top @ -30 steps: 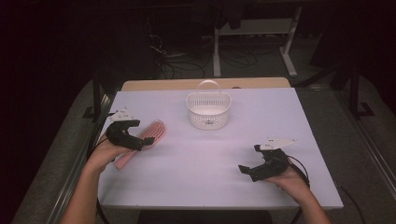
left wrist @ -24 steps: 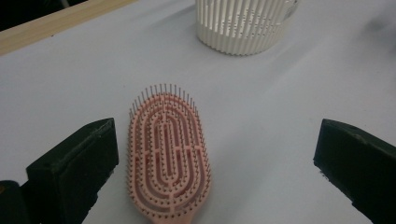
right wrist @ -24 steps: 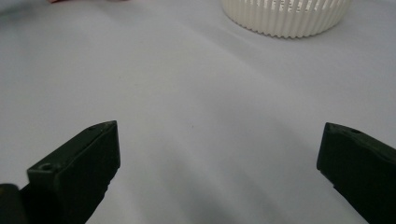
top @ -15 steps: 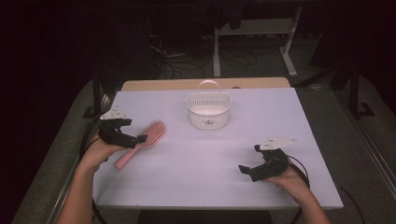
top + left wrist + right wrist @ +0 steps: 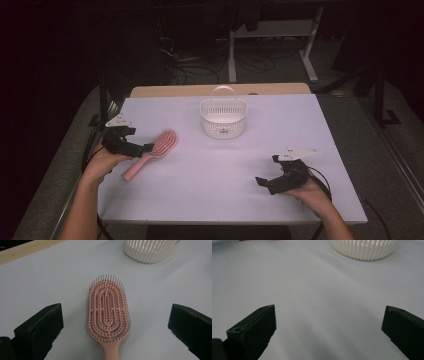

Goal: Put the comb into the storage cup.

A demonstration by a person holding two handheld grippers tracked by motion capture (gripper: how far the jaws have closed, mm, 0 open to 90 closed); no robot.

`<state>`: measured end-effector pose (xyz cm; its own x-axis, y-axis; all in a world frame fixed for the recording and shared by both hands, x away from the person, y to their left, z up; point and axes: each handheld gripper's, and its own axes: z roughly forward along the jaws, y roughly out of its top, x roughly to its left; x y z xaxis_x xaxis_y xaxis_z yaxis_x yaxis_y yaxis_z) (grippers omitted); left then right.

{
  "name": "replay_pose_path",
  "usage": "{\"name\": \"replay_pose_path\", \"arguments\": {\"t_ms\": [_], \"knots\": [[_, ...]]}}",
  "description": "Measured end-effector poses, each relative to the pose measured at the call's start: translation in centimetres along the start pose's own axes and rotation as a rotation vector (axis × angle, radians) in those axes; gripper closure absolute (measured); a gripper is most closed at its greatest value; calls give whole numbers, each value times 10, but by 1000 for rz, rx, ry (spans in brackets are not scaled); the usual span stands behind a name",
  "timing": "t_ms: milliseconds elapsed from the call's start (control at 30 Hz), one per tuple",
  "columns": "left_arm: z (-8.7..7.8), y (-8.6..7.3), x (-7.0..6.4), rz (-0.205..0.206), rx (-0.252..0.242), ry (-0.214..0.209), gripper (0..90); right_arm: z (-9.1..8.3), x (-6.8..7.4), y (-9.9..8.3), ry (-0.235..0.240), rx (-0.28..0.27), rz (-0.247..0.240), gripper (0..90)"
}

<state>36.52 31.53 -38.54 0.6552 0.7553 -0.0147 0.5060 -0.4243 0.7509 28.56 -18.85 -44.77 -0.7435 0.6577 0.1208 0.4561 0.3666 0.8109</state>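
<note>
both jaws of my left gripper (image 5: 112, 330) stood wide apart, straddling the pink hairbrush (image 5: 108, 308), which lay flat on the table (image 5: 210, 185), bristles up, head toward twelve o'clock. i judged the neck the best grip. my right gripper (image 5: 270, 182) gaped too, holding nothing.

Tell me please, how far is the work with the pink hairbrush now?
It looks at an early stage. Done: the left gripper is lined up on the pink hairbrush, jaws open on either side of its head. In hand: nothing is gripped; the brush lies flat on the table, bristles up. Left: closing and lifting it, perhaps into the white basket, which looks empty. The right gripper rests open, apart.
</note>
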Motion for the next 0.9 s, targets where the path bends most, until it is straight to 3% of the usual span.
{"name": "replay_pose_path", "arguments": {"t_ms": [900], "knots": [[12,-6,1,2,121,16,2,-1,-1,0,0,-2,0,0]]}}
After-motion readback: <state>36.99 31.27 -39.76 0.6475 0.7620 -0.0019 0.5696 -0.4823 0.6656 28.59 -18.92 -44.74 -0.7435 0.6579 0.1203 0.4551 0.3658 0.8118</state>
